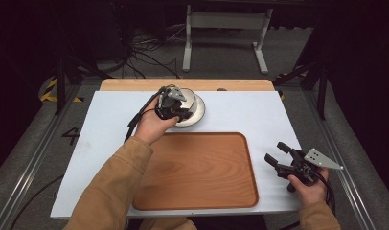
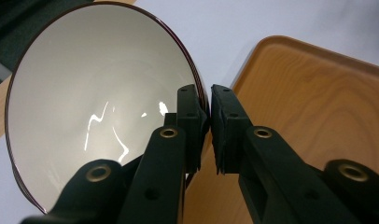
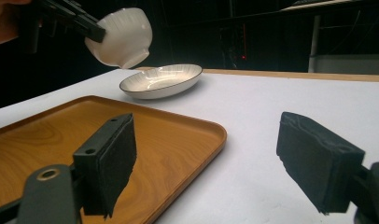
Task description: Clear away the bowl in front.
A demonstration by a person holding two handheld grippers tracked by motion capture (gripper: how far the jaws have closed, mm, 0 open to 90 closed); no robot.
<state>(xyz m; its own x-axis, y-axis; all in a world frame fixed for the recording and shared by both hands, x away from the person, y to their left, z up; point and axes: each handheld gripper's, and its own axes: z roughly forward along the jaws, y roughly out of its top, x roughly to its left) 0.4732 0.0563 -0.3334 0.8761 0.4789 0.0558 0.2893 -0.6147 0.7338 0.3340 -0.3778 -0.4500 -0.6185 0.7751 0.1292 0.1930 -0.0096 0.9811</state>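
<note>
High view: the wooden tray (image 1: pixel 197 172) sits on the white table (image 1: pixel 259 115) and serves as reference. Beyond the tray's far left corner, the left gripper (image 1: pixel 180 112) is held in the person's left hand (image 1: pixel 152 125), over the white plate (image 1: pixel 195 111) that lies on the table just past the tray's far edge.

Left gripper view: jaws nearly together, clamped on the dark-edged rim of a white bowl (image 2: pixel 94 107), one pad inside the rim and one outside. The bowl is tipped, its glossy inside facing the camera, with the tray below and to the side of it.

Right gripper view: the bowl (image 3: pixel 122 37) hangs clear of the table, tilted, above the plate (image 3: pixel 162 80), which rests beyond the tray's (image 3: pixel 145 135) far corner. Bowl and plate are apart.

Right of the tray, near its right edge and off it, the right gripper (image 1: pixel 278 154) is held in the right hand (image 1: pixel 310 187) above the table. Its jaws stand apart with only open air between the pads (image 3: pixel 110 161).
</note>
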